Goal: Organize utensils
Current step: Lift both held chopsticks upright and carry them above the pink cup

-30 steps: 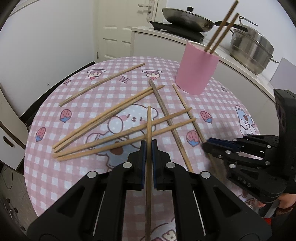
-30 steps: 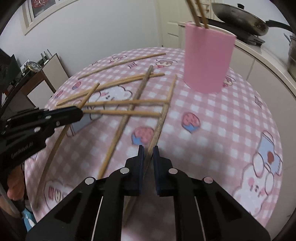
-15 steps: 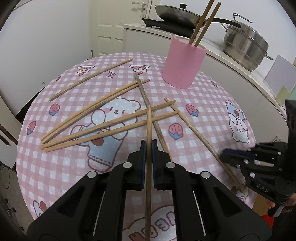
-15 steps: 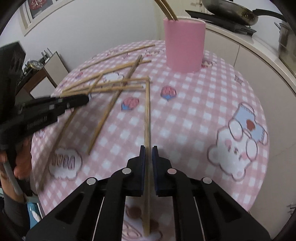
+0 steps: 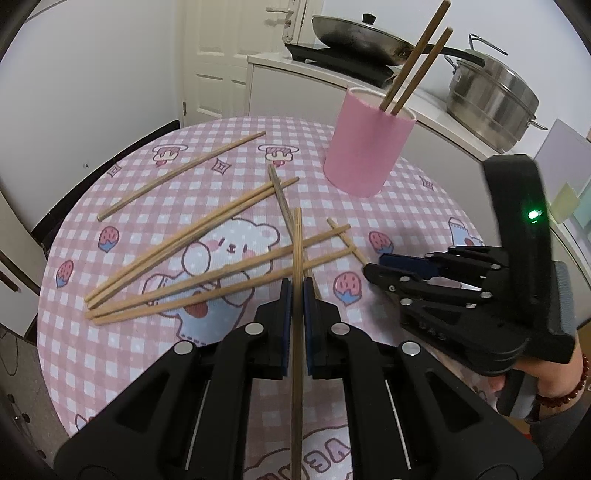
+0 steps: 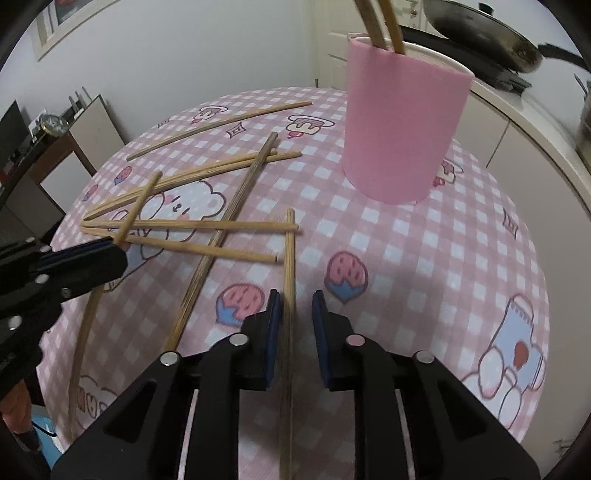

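Several wooden chopsticks (image 5: 207,236) lie crossed on the round table with the pink checked cloth (image 5: 424,206). A pink cup (image 5: 365,144) with two chopsticks stands at the back right; it also shows in the right wrist view (image 6: 402,122). My left gripper (image 5: 297,295) is shut on a chopstick (image 5: 296,332) that runs between its jaws. My right gripper (image 6: 296,306) is open, its jaws apart around a chopstick (image 6: 290,266) that lies against the left jaw. The right gripper shows in the left wrist view (image 5: 373,267), the left gripper in the right wrist view (image 6: 110,247).
A counter (image 5: 280,70) behind the table carries a wok (image 5: 358,33) and a steel pot (image 5: 491,99). A white door (image 5: 218,55) is at the back. A side table with a clock (image 6: 51,123) stands at the left in the right wrist view.
My right gripper has opened from shut on its chopstick and moved closer to the cup and the pile. My left gripper still holds its chopstick.
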Demonstrator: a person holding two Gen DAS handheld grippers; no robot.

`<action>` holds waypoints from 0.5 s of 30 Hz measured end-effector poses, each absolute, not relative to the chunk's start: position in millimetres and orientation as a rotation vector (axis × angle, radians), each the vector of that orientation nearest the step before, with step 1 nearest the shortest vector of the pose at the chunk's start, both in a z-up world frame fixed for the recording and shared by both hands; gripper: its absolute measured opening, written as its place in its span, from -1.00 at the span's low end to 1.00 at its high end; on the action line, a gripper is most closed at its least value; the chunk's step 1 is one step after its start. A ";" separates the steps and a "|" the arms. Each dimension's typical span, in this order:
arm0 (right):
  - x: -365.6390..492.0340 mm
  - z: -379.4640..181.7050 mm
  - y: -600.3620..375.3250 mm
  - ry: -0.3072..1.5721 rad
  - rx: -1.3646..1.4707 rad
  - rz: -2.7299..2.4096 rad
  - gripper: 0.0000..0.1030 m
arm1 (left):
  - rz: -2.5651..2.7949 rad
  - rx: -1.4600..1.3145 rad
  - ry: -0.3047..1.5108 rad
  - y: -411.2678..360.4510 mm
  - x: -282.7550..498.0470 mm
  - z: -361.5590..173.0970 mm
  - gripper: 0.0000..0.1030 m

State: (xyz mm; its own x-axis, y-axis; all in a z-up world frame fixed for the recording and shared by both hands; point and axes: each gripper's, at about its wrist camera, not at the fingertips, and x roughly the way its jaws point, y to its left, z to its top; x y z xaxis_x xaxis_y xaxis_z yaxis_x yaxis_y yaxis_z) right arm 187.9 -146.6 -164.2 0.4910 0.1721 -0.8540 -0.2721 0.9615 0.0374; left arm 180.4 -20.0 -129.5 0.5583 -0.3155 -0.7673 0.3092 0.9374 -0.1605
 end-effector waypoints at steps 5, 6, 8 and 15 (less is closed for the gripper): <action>179.9 -154.5 -159.8 1.002 -0.071 0.250 -0.90 | -0.379 -0.021 0.875 -22.0 178.5 -113.6 -0.87; 176.6 -150.8 -162.3 0.991 -0.059 0.250 -0.90 | -0.379 -0.020 0.867 -22.8 177.7 -110.4 -0.87; 166.9 -137.8 -166.7 0.952 -0.035 0.260 -0.90 | -0.380 -0.024 0.842 -24.1 174.0 -100.4 -0.87; 130.0 -77.5 -170.1 0.779 0.005 0.322 -0.90 | -0.377 -0.045 0.738 -21.1 155.5 -59.1 -0.87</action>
